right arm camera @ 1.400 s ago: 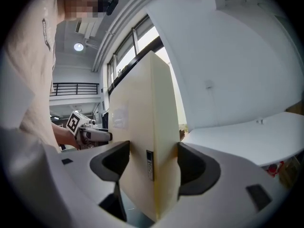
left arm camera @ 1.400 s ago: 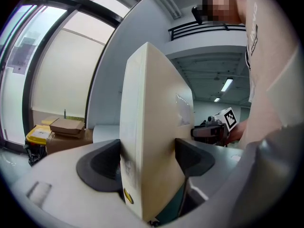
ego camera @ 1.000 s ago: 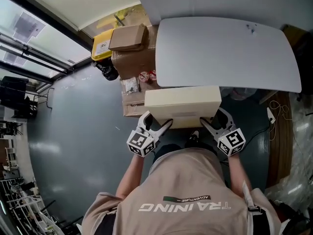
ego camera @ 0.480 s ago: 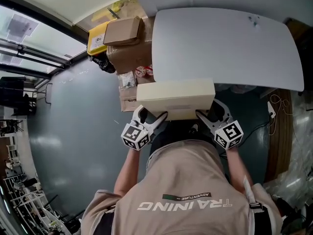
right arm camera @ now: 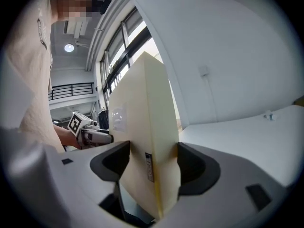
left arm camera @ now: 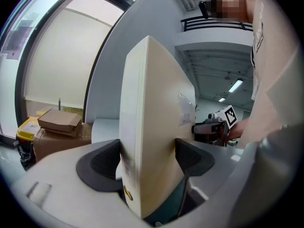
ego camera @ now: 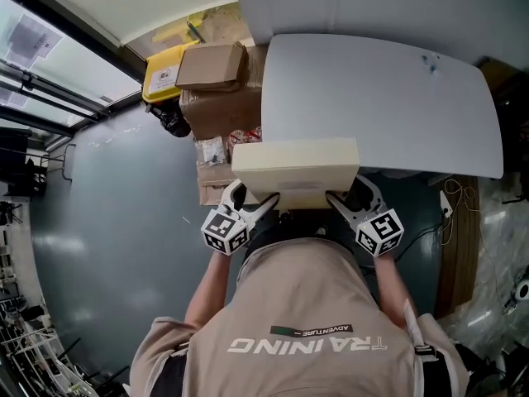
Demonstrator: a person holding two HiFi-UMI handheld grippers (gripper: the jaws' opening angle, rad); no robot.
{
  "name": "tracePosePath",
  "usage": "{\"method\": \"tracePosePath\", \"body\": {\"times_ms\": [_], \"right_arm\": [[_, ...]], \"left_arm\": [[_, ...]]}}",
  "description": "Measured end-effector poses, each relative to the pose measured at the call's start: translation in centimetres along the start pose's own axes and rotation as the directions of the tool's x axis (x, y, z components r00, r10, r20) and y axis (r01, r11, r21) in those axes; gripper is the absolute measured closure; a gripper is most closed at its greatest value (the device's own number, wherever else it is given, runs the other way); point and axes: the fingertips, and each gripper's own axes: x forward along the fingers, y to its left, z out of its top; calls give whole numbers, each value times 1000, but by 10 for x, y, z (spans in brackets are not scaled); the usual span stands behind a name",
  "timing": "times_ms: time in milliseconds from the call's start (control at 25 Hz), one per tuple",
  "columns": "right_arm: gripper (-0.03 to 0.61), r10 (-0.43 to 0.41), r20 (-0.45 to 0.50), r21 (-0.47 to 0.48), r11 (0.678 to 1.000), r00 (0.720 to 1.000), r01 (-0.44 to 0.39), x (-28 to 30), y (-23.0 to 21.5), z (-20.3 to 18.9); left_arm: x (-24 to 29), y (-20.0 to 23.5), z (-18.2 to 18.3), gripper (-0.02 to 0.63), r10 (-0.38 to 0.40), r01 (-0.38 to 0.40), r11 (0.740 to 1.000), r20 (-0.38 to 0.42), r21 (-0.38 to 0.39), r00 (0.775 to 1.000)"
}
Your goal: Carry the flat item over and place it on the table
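Note:
A flat cream-coloured box [ego camera: 296, 170] is held level in front of the person, its far edge at the near edge of the grey table [ego camera: 388, 89]. My left gripper [ego camera: 258, 205] is shut on the box's near left corner, and my right gripper [ego camera: 340, 203] is shut on its near right corner. In the left gripper view the cream box [left arm camera: 152, 122] stands edge-on between both jaw pads, with the other gripper [left arm camera: 216, 122] behind it. The right gripper view shows the same box [right arm camera: 145, 141] clamped between its pads, with the table [right arm camera: 247, 132] to the right.
Stacked cardboard boxes [ego camera: 221, 85] and a yellow container [ego camera: 165, 73] stand left of the table, against the window wall. A wooden strip [ego camera: 456, 246] and cables [ego camera: 459, 193] lie on the floor to the right. A grey floor [ego camera: 124, 222] spreads out on the left.
The box and both grippers have stayed together and crept a little toward the table edge. The view has shifted slightly as the person moved.

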Motion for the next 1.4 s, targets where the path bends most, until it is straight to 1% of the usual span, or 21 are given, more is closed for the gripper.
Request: {"method": "tracePosePath", "body": {"times_ms": [240,400,520,640,720,880,1040,1160,1240,1400], "right_arm": [[295,-55,-22,15,998,998,56,38,-10,7],[295,-96,-31,30,995,995,97,56,-15,6],[295,-123,-39,43,991,992,125,68,-20,5],[295,-140,-69,64,987,988,145,82,-26,0],[295,-144,-97,94,984,985,153,89,-30,-6],[295,-135,-119,143,978,984,152,101,-45,-8],[295,-104,-168,158,979,980,131,121,-70,-12],[295,-82,-208,202,971,975,124,134,-91,-20],[295,-79,-218,232,964,973,131,143,-104,-22],[295,-76,-236,273,952,969,141,157,-128,-27]], "left_arm": [[16,45,9,270,-63,63,998,-15,4,998],[26,67,8,270,-105,105,994,-25,-17,994],[33,81,7,270,-134,133,991,-30,-20,991],[42,96,3,270,-152,150,988,-61,-30,986],[47,103,-2,270,-157,152,987,-95,-59,983],[59,116,-8,270,-159,143,980,-121,-135,980],[80,132,-12,271,-140,111,979,-170,-171,976],[99,143,-17,272,-136,93,975,-211,-203,968],[112,153,-19,272,-142,87,966,-224,-243,964],[134,168,-22,272,-137,60,945,-221,-322,966]]}}
